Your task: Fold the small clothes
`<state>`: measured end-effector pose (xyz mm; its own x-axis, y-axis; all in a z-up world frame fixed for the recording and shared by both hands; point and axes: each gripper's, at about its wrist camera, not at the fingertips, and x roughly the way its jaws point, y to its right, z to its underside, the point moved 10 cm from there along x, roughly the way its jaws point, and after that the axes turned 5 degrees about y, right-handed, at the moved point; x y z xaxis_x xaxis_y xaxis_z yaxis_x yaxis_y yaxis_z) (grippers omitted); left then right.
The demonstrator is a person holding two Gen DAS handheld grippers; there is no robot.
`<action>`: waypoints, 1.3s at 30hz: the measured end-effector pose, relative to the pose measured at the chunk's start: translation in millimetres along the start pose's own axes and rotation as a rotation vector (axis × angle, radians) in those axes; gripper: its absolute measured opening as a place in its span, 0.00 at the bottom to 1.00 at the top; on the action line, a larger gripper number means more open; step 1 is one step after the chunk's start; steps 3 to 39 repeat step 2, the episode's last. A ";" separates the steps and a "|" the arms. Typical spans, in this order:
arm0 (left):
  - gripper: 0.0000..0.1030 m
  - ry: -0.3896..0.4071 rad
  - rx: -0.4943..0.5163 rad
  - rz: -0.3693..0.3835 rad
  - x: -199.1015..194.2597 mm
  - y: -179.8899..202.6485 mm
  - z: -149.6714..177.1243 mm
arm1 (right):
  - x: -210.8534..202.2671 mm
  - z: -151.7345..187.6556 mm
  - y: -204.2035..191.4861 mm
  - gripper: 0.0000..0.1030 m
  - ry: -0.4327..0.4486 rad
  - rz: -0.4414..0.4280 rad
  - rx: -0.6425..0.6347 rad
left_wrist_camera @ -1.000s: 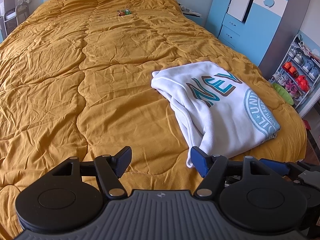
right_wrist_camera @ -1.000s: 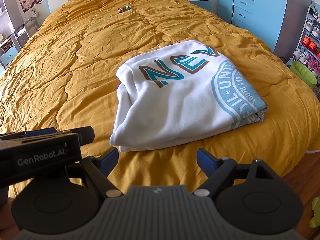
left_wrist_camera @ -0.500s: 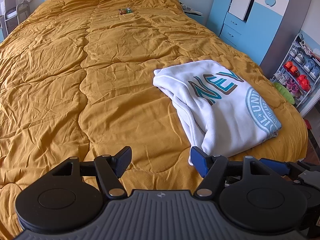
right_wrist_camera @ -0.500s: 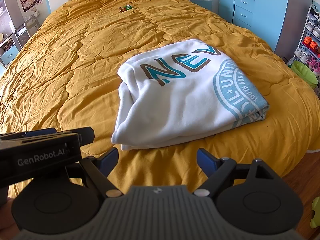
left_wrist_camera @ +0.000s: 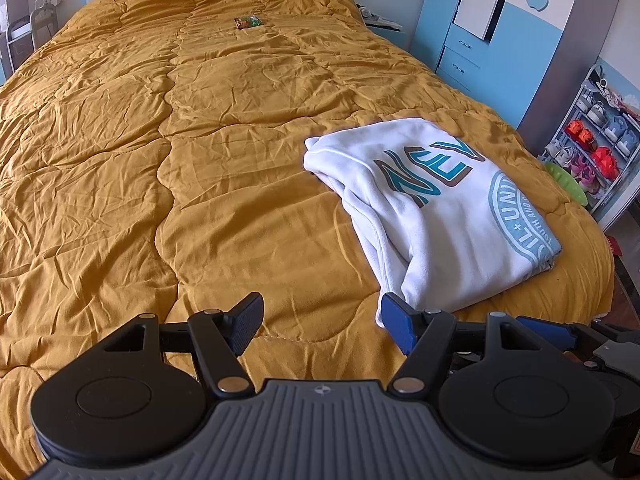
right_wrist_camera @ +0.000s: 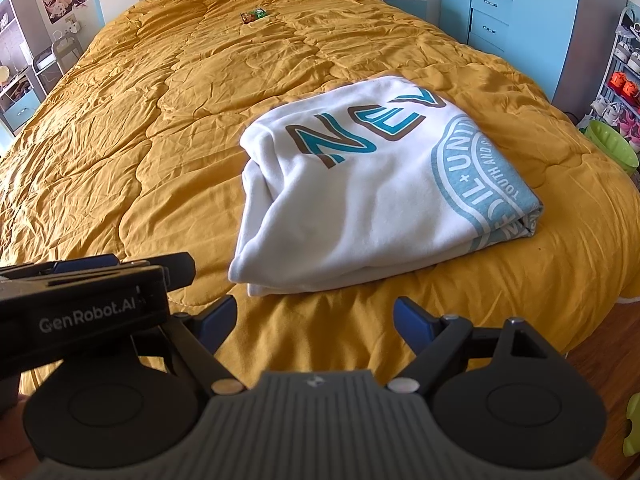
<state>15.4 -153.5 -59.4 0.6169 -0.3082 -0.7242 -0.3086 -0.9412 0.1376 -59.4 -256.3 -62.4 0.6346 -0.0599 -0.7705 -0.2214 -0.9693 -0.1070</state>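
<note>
The shirt (right_wrist_camera: 360, 196) lies folded into a compact rectangle near the foot of the quilt (left_wrist_camera: 200, 160), so the fold is judged done or nearly so. Any last tidying is best done by pressing the loose left edge flat rather than lifting. The left gripper (left_wrist_camera: 320, 324) and right gripper (right_wrist_camera: 314, 320) are held apart, empty, just short of the shirt. A small packet (left_wrist_camera: 248, 22) lies far up the bed; blue wardrobes (left_wrist_camera: 500, 20) and a shoe rack (left_wrist_camera: 592, 140) are seen to the right.

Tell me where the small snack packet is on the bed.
The snack packet lies alone near the far end of the mustard quilt, close to its centre seam, well beyond the folded white sweatshirt; the right wrist view shows it there too.
</note>
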 end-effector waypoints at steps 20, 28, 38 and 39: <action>0.77 -0.001 0.003 0.000 0.3 0.7 0.3 | 0.6 -0.1 -0.2 0.79 -0.001 0.000 -0.001; 0.77 -0.001 0.003 0.000 0.3 0.7 0.3 | 0.6 -0.1 -0.2 0.79 -0.001 0.000 -0.001; 0.77 -0.001 0.003 0.000 0.3 0.7 0.3 | 0.6 -0.1 -0.2 0.79 -0.001 0.000 -0.001; 0.77 -0.001 0.003 0.000 0.3 0.7 0.3 | 0.6 -0.1 -0.2 0.79 -0.001 0.000 -0.001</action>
